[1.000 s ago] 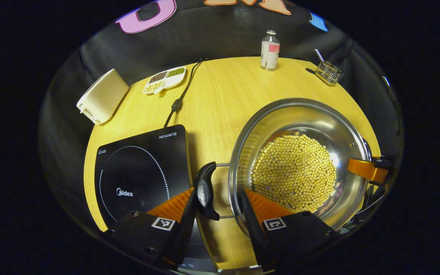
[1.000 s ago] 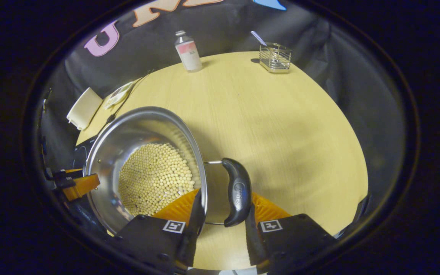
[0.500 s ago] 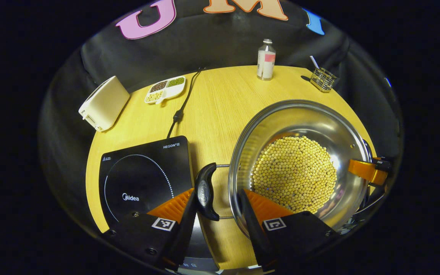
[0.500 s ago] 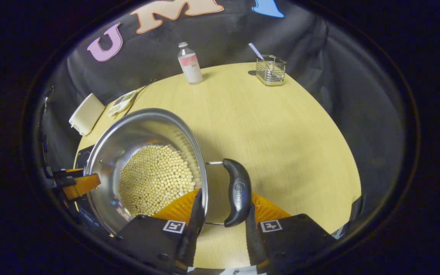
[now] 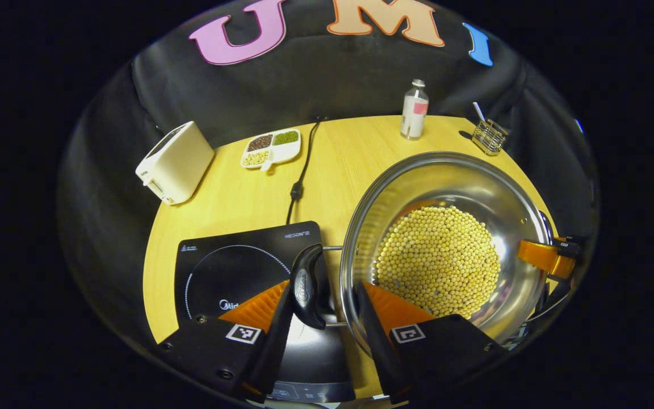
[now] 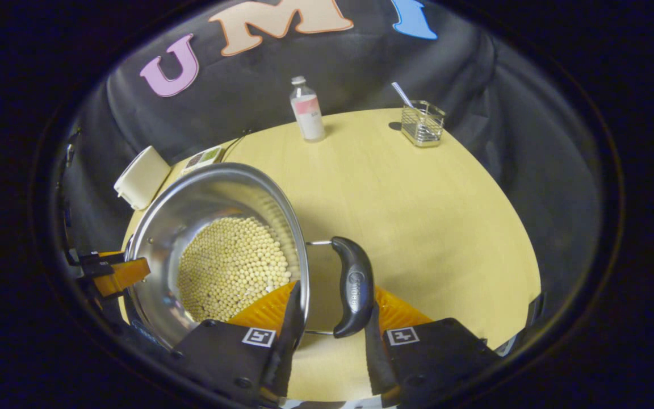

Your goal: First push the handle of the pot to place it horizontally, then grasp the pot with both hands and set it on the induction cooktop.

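The steel pot [image 5: 446, 176], its bottom covered with yellow beans [image 5: 437, 261], hangs above the wooden table [image 5: 355, 153] between both grippers. My left gripper [image 5: 321, 307] is shut across the pot's left black handle [image 5: 307, 284] and wall, one finger outside the handle and one inside the rim. That handle hangs over the right edge of the black induction cooktop [image 5: 236, 267]. In the right gripper view my right gripper [image 6: 332, 309] clamps the other black handle [image 6: 352, 287] and the pot [image 6: 213, 187] wall the same way. The right gripper [image 5: 545, 255] shows at the pot's far rim.
At the back of the table stand a white toaster [image 5: 175, 162], a divided dish of beans [image 5: 271, 149], the cooktop's cord [image 5: 301, 170], a small bottle [image 5: 414, 109] and a wire basket [image 5: 489, 136]. Bare tabletop [image 6: 418, 216] lies to the right of the pot.
Both grippers have carried the pot up and leftward. The cooktop, earlier well left of the handle, now lies under the left handle. The grips have not changed.
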